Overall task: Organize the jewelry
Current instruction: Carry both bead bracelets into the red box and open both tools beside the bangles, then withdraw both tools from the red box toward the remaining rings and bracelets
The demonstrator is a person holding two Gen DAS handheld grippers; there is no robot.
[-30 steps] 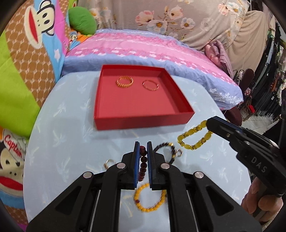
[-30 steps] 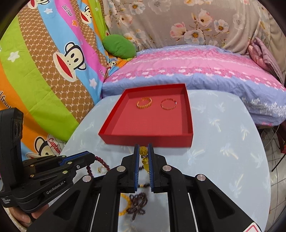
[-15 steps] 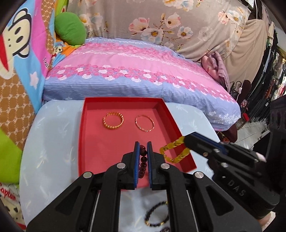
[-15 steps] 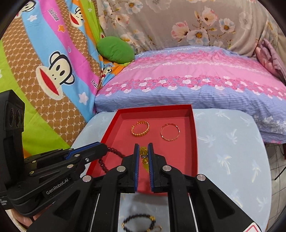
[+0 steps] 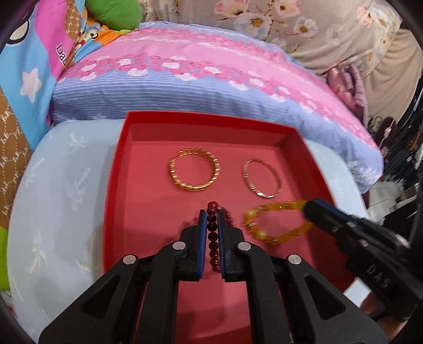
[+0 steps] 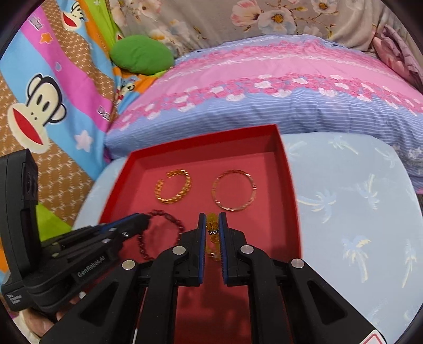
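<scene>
Left wrist view: left gripper [image 5: 210, 225] is gripping the red beads [image 5: 212, 239] over the tray [image 5: 116, 169], below the 2 bangles [image 5: 194, 170]. Right gripper [image 6: 211, 227] is gripping yellow beads [image 6: 212, 225] just beside; each strand is hanging loop-down, ready for lowering.

Home bedroom: pink floral pillow [image 6: 277, 87], cartoon-monkey bedding [image 6: 39, 105], floral sheet [image 5: 304, 23] hung behind.

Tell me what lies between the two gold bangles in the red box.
Nothing: bare red floor separates the twisted bangle from the thin bangle in the box, clearest in the left wrist view.
</scene>
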